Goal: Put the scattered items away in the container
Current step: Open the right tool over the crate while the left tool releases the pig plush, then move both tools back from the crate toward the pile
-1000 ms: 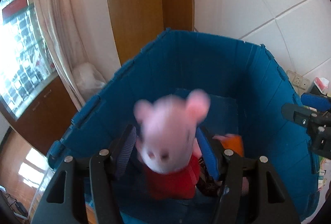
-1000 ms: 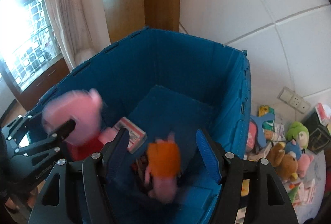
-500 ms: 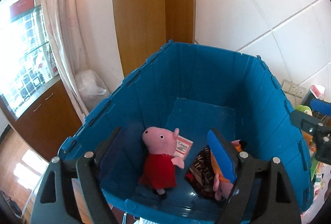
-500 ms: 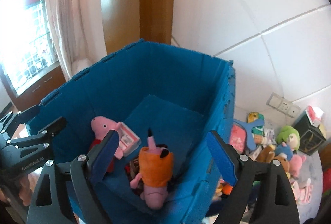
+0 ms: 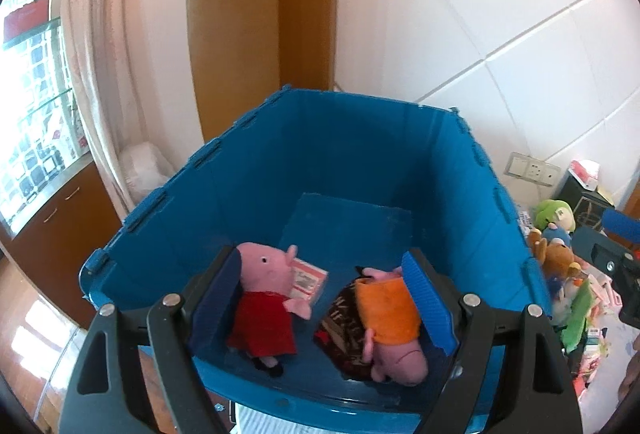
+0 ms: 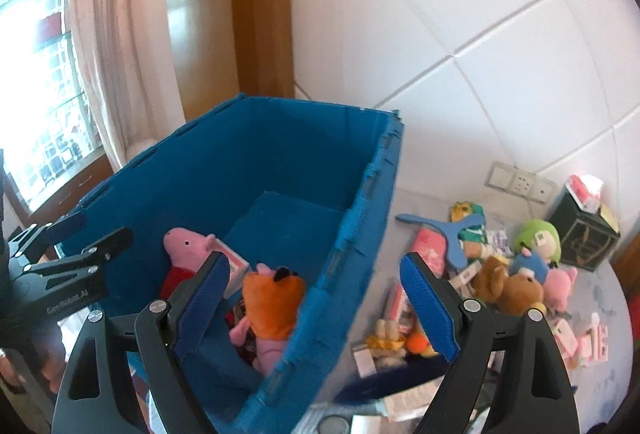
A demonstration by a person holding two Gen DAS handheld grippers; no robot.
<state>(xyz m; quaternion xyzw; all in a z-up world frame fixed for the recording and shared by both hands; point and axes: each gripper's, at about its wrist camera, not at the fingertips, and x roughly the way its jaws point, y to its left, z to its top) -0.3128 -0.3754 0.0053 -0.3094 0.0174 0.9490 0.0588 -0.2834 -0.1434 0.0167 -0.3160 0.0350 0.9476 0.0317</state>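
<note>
Above the blue crate (image 5: pixel 256 201), both tools hang with nothing in them. The left gripper (image 5: pixel 322 298) stands with its jaws spread wide, having just been opening, and nothing lies between its pads; the right gripper (image 6: pixel 316 304) is likewise spread and bare, its jaws also just opened, and it now straddles the crate's right wall.

Left to right on the crate's floor lie four things: one pink pig plush in a red dress (image 5: pixel 264 298), one small pink-and-white box (image 5: pixel 308 280) just beside its snout, one dark patterned packet (image 5: pixel 340 330), and one pig plush in an orange top (image 5: pixel 390 318) lying across that packet. That makes two plush pigs, one box and one packet inside.

The step in hand looks like the turn away after a drop, with the next pick still to choose. Right of the crate, on the grey surface (image 6: pixel 600 298), the scattered heap waits: one blue hanger-shaped piece (image 6: pixel 448 230), one brown bear (image 6: pixel 508 286), one green-haired doll (image 6: pixel 538 238), one small pink plush (image 6: pixel 560 284) and one dark box (image 6: pixel 584 240), with several small packets and cards among them too jumbled to count.

The next move probably calls for swinging the right gripper over the heap and settling its open jaws round a single soft toy, clear of its neighbours.
</note>
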